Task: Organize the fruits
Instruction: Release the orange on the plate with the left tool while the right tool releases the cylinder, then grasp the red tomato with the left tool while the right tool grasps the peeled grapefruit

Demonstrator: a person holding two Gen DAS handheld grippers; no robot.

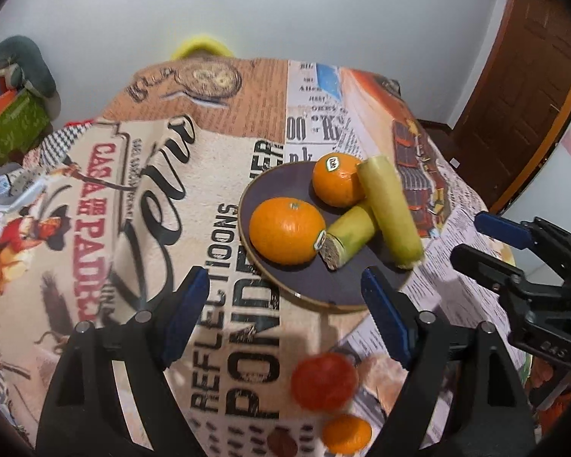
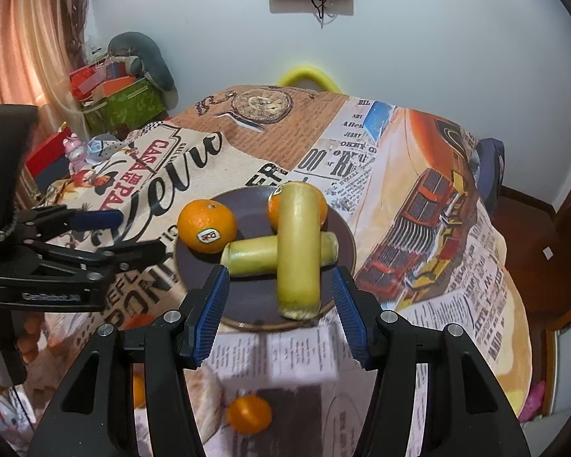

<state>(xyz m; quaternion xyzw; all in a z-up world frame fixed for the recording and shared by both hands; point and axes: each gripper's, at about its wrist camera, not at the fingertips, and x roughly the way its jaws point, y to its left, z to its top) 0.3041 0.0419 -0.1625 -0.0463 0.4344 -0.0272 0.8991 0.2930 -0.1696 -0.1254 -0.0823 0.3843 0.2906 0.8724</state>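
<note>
Fruits sit on the dark plate on the bench: two oranges and two crossed sugarcane pieces, the upper pointing toward the right gripper. Both grippers, left included, hang open, empty.

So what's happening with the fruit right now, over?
Both jaws open, nothing held. Plate carries two oranges and two yellow-green stalks, crossed. Loose orange and red-orange fruit on the cloth. Nothing blocking.

printed tablecloth bearing plate, loose oranges
</note>
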